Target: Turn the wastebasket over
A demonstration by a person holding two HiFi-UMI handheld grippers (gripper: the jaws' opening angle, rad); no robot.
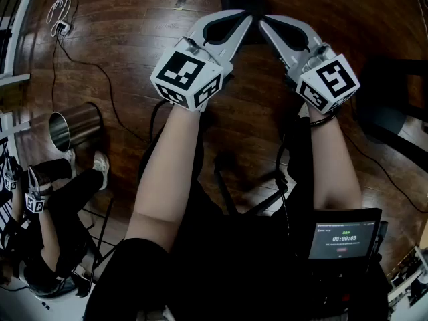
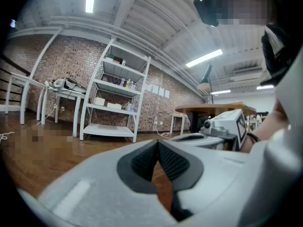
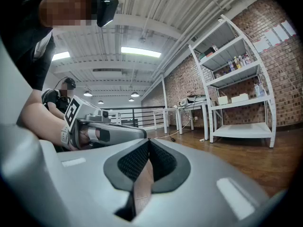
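The wastebasket (image 1: pixel 75 126) is a shiny metal cylinder on the wooden floor at the far left, its open mouth turned toward the picture's left edge. I cannot tell whether it stands or lies. Both grippers are held out level ahead of the person, well to the right of it and apart from it. My left gripper (image 1: pixel 246 20) (image 2: pixel 157 141) is shut, pads meeting at the tip with nothing between them. My right gripper (image 1: pixel 265 20) (image 3: pixel 148 140) is shut and empty too. Their tips almost touch each other.
Another person sits at the lower left with marker cubes (image 1: pixel 33 202) and white shoes (image 1: pixel 100 163) beside the wastebasket. Cables (image 1: pixel 100 72) run across the floor. A black chair (image 1: pixel 394 112) stands at right, a timer screen (image 1: pixel 342 239) is on the lap, and white shelving (image 2: pixel 116 96) lines the brick wall.
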